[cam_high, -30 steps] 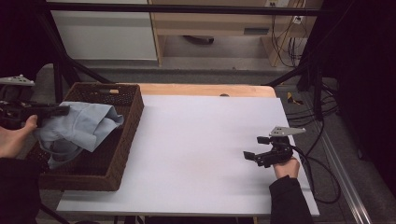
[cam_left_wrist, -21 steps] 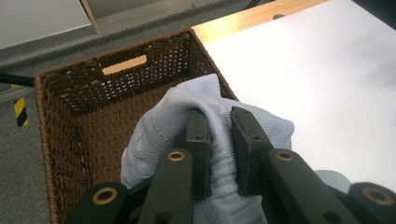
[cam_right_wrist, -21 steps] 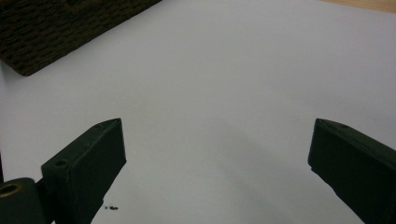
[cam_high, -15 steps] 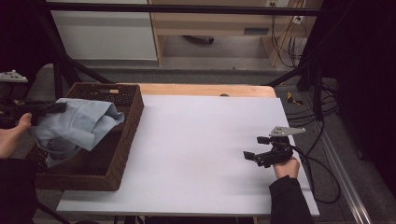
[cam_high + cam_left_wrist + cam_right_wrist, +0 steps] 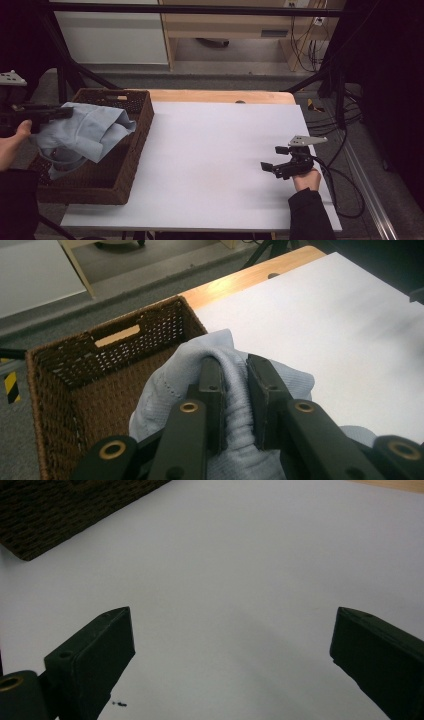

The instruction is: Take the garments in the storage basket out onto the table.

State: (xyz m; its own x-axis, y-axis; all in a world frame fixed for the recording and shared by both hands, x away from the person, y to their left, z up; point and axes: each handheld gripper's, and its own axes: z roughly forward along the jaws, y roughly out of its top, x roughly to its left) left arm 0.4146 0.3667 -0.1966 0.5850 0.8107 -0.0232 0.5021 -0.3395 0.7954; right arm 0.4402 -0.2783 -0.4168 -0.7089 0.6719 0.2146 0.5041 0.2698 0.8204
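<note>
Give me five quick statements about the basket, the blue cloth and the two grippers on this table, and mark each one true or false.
1. The left gripper is shut on the light blue cloth. True.
2. The cloth lies flat on the white table top. False: it hangs from the left gripper over the wicker basket.
3. The right gripper stands open with nothing between its jaws. True.
4. The basket sits at the right end of the table. False: it sits at the left end.
5. The right gripper grips the basket's rim. False: it is over bare table, well apart from the basket.
</note>
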